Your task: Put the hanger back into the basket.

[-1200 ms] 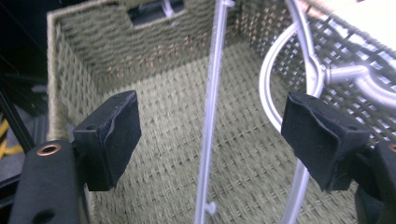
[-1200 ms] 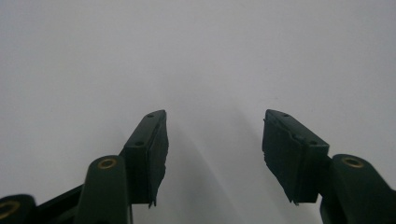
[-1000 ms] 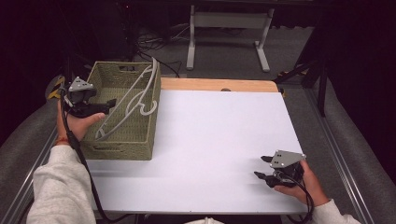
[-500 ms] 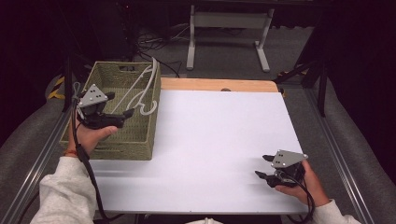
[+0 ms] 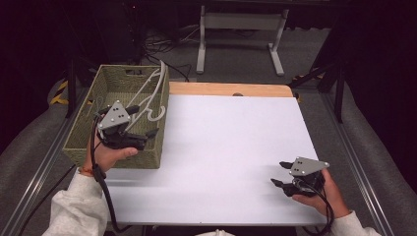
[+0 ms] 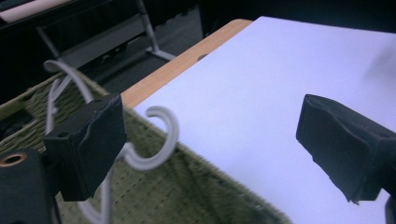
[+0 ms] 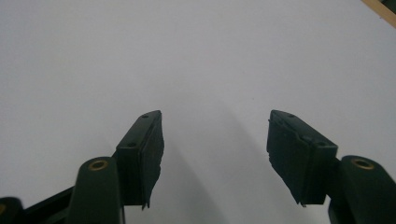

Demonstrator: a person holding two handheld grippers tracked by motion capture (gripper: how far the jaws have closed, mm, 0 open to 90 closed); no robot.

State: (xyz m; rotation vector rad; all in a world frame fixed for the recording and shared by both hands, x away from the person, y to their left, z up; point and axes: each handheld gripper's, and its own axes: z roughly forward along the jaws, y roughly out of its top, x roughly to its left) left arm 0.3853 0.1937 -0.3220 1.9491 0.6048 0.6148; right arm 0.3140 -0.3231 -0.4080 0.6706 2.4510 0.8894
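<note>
High view: white plastic hangers [image 5: 147, 101] lie in a woven green basket [image 5: 81, 130] at the bench's left edge, hooks sticking up over the basket's right wall; left gripper [image 5: 143, 120] hovers above the basket's near right part, just beside the hooks, jaws spread wide and having just been opening, nothing between them. A hand [image 5: 109, 156] grips it from below, cable trailing down past a pale sleeve. Right gripper [image 5: 280, 173] sits near the bench's near right corner on the white sheet [image 5: 231, 147], well apart from basket and hangers, jaws parted, having just opened a bit more, nothing held. Bare wood strip [image 5: 226, 89] runs along the far edge. Left gripper view: curled hanger hook [image 6: 161, 140], smooth and rounded, shows just beside the left-hand jaw, partly behind it; can't tell if it touches. Coarse basket weave [image 6: 187, 196] lies below, white sheet beyond. Wide gap between the blunt black jaws. Right gripper view: both black jaws apart over the plain matte white sheet [image 7: 196, 60], gap empty, wood edge at top right corner.
</note>
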